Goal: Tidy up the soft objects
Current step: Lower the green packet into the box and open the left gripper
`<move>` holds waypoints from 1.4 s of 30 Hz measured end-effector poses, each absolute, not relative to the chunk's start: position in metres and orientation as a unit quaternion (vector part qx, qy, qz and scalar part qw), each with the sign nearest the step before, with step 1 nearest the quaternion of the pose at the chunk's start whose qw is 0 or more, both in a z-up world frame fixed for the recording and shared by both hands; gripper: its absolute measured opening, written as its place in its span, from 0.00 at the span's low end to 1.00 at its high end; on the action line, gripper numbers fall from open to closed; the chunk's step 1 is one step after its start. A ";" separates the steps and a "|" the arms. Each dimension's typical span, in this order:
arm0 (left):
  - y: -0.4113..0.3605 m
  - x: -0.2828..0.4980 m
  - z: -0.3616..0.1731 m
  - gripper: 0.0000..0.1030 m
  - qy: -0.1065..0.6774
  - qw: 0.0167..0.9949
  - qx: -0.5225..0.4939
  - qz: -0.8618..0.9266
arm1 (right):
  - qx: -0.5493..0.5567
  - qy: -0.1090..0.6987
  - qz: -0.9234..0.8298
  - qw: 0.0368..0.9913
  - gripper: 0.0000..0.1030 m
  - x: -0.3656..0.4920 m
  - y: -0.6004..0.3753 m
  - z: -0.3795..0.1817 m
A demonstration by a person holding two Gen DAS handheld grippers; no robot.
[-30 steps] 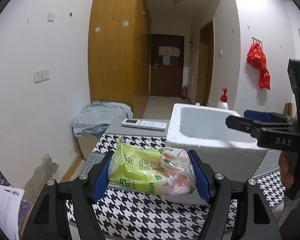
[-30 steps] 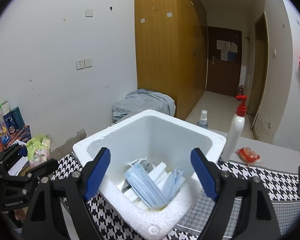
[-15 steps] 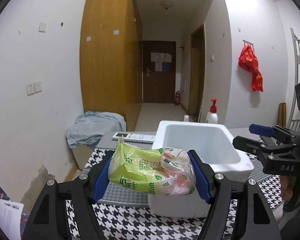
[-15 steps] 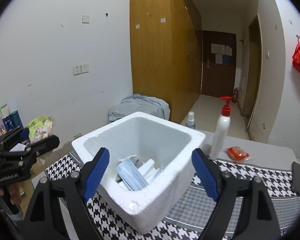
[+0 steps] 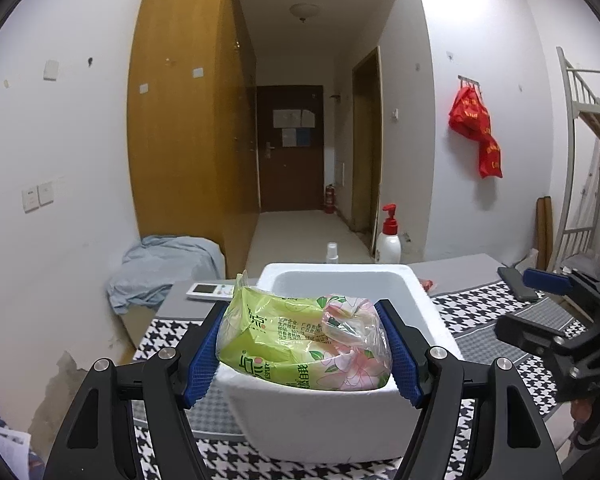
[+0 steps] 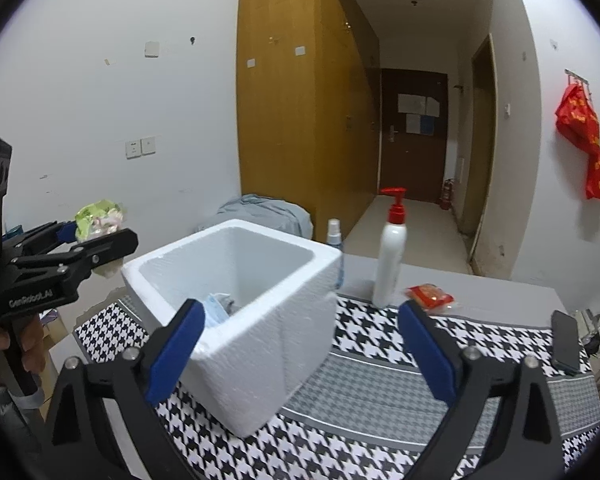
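My left gripper [image 5: 304, 350] is shut on a green and pink tissue pack [image 5: 300, 344], held just above the near rim of the white foam box [image 5: 332, 420]. In the right wrist view the same pack [image 6: 100, 214] sits in the left gripper [image 6: 96, 246] to the left of the foam box [image 6: 268, 328]. Blue face masks [image 6: 216, 308] lie inside the box. My right gripper [image 6: 300, 344] is opening, its jaws wide apart in front of the box corner, with nothing pressed between the pads.
A white pump bottle [image 6: 392, 256], a small spray bottle [image 6: 334, 236] and a red packet [image 6: 430, 296] stand behind the box on the houndstooth cloth [image 6: 420, 360]. A phone [image 6: 566, 340] lies at the right. A remote [image 5: 210, 290] lies at the back left.
The left gripper carried the tissue pack up and over to the foam box's near rim. The right gripper drew back from over the box and opened wider.
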State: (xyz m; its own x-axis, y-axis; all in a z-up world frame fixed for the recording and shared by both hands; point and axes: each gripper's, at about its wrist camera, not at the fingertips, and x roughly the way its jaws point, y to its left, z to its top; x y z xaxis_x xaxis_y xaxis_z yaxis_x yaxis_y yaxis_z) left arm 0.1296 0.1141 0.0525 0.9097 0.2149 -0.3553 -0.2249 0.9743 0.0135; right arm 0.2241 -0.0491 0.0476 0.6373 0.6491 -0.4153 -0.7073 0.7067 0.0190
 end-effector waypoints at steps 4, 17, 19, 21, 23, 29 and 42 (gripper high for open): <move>0.110 0.141 0.053 0.71 0.183 0.978 -0.013 0.101 | -0.073 0.199 0.370 0.904 0.98 0.221 -0.063 0.043; 0.108 0.172 0.047 0.71 0.198 0.977 -0.017 0.081 | -0.075 0.211 0.342 0.913 0.99 0.220 -0.092 0.026; 0.108 0.175 0.046 0.71 0.199 0.976 -0.017 0.081 | -0.073 0.215 0.337 0.914 0.99 0.221 -0.095 0.024; 0.109 0.178 0.045 0.71 0.200 0.976 -0.018 0.081 | -0.071 0.218 0.334 0.914 0.99 0.223 -0.098 0.022; 0.110 0.182 0.043 0.71 0.205 0.975 -0.018 0.084 | -0.071 0.220 0.333 0.914 0.99 0.224 -0.100 0.019; 0.111 0.192 0.039 0.72 0.217 0.972 -0.020 0.092 | -0.067 0.227 0.328 0.915 0.99 0.228 -0.106 0.015; 0.107 0.189 0.044 0.99 0.199 0.974 -0.016 0.110 | -0.060 0.221 0.326 0.917 0.99 0.228 -0.115 0.017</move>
